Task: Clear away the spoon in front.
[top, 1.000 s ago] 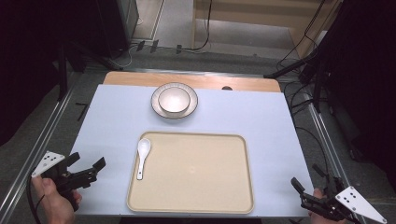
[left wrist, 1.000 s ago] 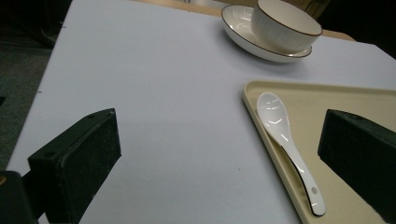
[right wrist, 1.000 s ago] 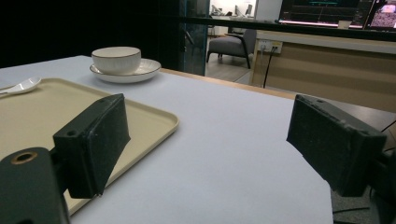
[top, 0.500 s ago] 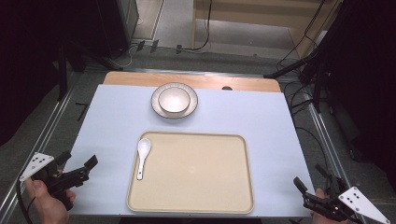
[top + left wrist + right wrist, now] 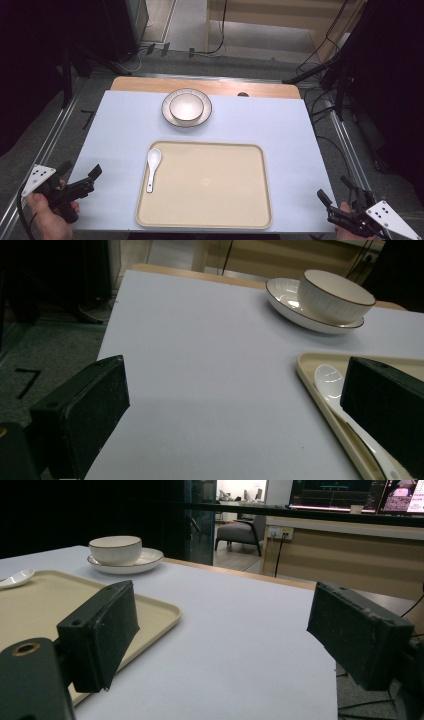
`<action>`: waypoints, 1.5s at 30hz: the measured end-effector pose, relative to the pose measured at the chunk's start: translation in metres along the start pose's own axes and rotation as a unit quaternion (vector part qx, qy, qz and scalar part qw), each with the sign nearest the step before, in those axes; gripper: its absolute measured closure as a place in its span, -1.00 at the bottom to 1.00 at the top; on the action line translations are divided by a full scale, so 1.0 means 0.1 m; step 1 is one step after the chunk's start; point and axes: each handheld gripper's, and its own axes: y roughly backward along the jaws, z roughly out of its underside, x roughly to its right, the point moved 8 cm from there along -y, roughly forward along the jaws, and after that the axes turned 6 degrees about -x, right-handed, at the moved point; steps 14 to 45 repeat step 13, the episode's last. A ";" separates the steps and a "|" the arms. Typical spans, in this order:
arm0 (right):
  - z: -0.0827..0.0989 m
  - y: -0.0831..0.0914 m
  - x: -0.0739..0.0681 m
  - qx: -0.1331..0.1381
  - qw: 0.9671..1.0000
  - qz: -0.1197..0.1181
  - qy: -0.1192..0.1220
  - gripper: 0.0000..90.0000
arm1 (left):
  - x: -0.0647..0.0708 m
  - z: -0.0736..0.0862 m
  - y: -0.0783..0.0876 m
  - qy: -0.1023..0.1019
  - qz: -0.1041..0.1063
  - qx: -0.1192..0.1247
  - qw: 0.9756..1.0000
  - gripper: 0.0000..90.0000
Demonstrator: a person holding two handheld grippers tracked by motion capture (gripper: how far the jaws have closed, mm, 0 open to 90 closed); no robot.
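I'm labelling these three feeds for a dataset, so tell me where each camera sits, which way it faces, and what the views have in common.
High view: above the person's side, looking forward and down on the table; forearms, left gripper and right gripper enter at the bottom.
Left gripper view: rides the left gripper, low at the table's left edge, facing the bowl between its open jaws.
Right gripper view: rides the right gripper, low at the near right corner, looking across the tray.
Shared: all show bowl, plate, spoon, tray.

Dim room around my table [image 5: 125, 125]

Ahead of my right gripper [image 5: 220, 640] I see lit monitors [image 5: 345, 490], a grey chair [image 5: 237, 532], and a wooden counter [image 5: 350, 550].
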 end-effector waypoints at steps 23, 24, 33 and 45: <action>-0.01 -0.01 -0.01 0.000 1.000 -0.002 0.002 -0.71 | 0.07 0.00 0.04 -0.007 0.019 0.003 1.000 -1.00; -0.01 -0.01 -0.01 0.000 1.000 -0.002 0.002 -0.71 | 0.07 0.00 0.04 -0.007 0.019 0.003 1.000 -1.00; -0.01 -0.01 -0.01 0.000 1.000 -0.002 0.002 -0.71 | 0.07 0.00 0.04 -0.007 0.019 0.003 1.000 -1.00; -0.01 -0.01 -0.01 0.000 1.000 -0.002 0.002 -0.71 | 0.07 0.00 0.04 -0.007 0.019 0.003 1.000 -1.00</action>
